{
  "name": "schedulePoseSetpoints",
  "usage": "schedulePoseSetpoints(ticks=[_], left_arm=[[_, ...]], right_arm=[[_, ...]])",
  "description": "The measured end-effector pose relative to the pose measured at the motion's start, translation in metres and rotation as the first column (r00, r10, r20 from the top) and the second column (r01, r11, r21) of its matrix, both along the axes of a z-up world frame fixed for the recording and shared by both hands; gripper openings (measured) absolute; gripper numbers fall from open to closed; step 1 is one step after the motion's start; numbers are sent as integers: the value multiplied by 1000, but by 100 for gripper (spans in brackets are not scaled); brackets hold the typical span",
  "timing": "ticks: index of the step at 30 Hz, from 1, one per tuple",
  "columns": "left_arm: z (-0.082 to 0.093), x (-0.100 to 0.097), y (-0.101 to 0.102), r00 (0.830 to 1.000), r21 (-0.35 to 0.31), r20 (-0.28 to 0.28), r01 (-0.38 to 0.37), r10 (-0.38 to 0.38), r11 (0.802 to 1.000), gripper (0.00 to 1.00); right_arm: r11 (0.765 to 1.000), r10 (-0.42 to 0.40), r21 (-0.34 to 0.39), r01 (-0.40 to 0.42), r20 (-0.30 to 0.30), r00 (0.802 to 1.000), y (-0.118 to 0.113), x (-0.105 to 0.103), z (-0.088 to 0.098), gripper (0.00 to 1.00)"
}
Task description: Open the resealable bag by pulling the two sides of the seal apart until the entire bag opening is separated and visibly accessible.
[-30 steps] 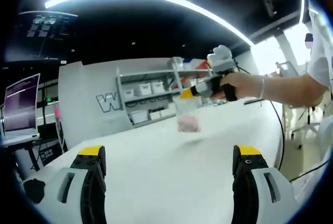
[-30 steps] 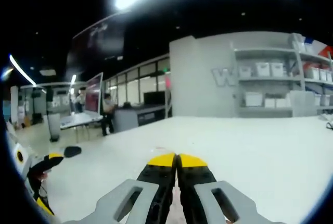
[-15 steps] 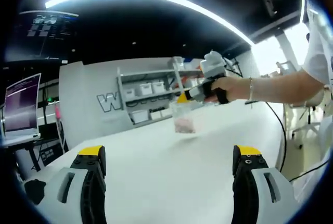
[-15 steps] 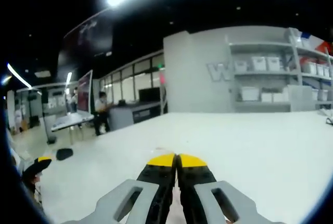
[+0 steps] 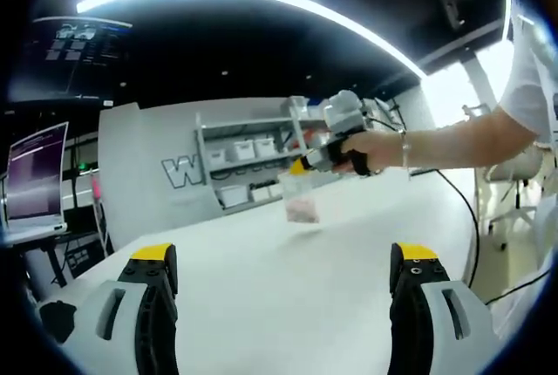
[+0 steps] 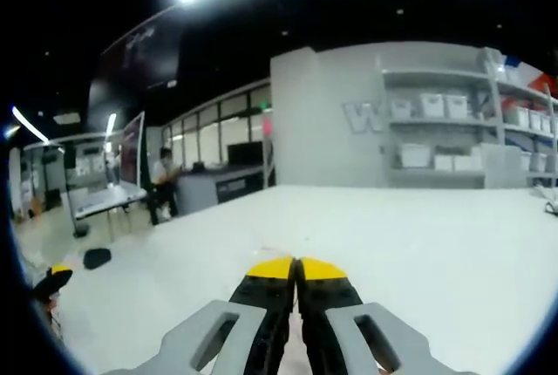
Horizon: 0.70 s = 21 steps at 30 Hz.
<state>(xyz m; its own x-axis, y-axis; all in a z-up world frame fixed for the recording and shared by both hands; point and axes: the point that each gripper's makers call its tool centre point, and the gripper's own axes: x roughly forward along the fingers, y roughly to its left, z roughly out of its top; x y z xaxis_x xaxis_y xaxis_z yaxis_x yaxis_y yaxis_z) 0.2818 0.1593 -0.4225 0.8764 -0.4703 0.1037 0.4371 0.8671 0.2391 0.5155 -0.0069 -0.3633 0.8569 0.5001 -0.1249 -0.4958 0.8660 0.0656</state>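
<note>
A clear resealable bag [image 5: 302, 201] with pinkish contents hangs above the white table [image 5: 261, 305] in the left gripper view. It is pinched at its top edge by my right gripper [image 5: 300, 167], which a hand holds out from the right. In the right gripper view the right gripper [image 6: 296, 269] has its yellow-tipped jaws pressed together, with a sliver of the bag showing between them low down. My left gripper [image 5: 284, 255] stands open and wide over the near table, well short of the bag, with nothing between its fingers.
Shelves with white bins [image 5: 248, 170] stand against the grey wall behind the table. A monitor [image 5: 35, 174] sits far left. A black cable [image 5: 466, 209] trails off the table's right edge. Desks and a seated person [image 6: 161, 185] lie off to the left in the right gripper view.
The hand with the right gripper and the hanging bag has shifted left and a little farther away in the left gripper view. The left gripper has stayed open and still.
</note>
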Motion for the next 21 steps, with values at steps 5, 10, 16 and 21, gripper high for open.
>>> schedulePoseSetpoints(ticks=[5, 10, 16, 21], left_arm=[[1, 1, 1, 1000, -4, 1, 1, -1, 1000, 100], [2, 1, 2, 1000, -6, 4, 1, -1, 1000, 100], [-1, 3, 6, 1000, -10, -5, -6, 6, 1000, 100], [-1, 4, 8, 1000, -10, -5, -11, 11, 1000, 100]], right_arm=[[1000, -8, 5, 8, -14, 1000, 1, 9, -3, 0], [1000, -4, 7, 5, -17, 1000, 6, 18, -3, 0], [1000, -5, 5, 5, -23, 1000, 12, 27, -4, 0], [1000, -2, -4, 2, -27, 1000, 17, 34, -6, 0]])
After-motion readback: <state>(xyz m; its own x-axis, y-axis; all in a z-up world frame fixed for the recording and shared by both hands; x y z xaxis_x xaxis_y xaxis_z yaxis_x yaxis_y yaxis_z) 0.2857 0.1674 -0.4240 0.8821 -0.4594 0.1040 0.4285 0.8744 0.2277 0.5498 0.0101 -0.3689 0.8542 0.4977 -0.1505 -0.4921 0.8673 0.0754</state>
